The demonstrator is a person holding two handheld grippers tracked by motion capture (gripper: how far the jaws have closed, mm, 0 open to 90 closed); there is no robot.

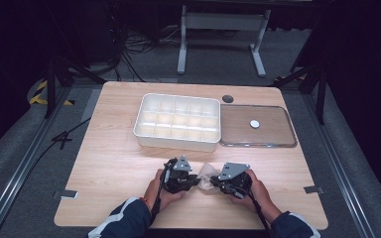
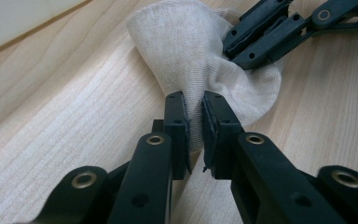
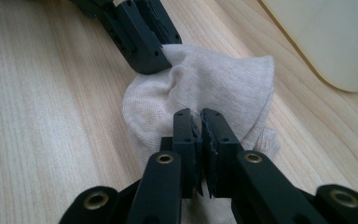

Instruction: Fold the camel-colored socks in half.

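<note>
— Dark floor and cable clutter ring a pale wooden table (image 1: pixel 109 163). What sits on it, left to right?

— Toward the far side, a white divided tray (image 1: pixel 177 121) with all its compartments bare, and just to its right a clear flat lid (image 1: pixel 258 126) lying on the wood. Nearer the person, the left gripper (image 1: pixel 194 179), then a small off-white sock (image 1: pixel 207 177), then the right gripper (image 1: pixel 214 182).

— What are the tongs doing?

— Both pinch the sock. In the left gripper view the left gripper (image 2: pixel 194 122) has a fold of knit (image 2: pixel 200 60) squeezed between its pads. The right gripper (image 3: pixel 198 135) nips the opposite edge of the sock (image 3: pixel 205 88), jaws nearly together.

— How far along does it look?

— Early, I'd judge. The sock is bunched, resting on the wood between the two tools, well short of the tray. Folding it tidy and setting it in a compartment seem left to do.
</note>
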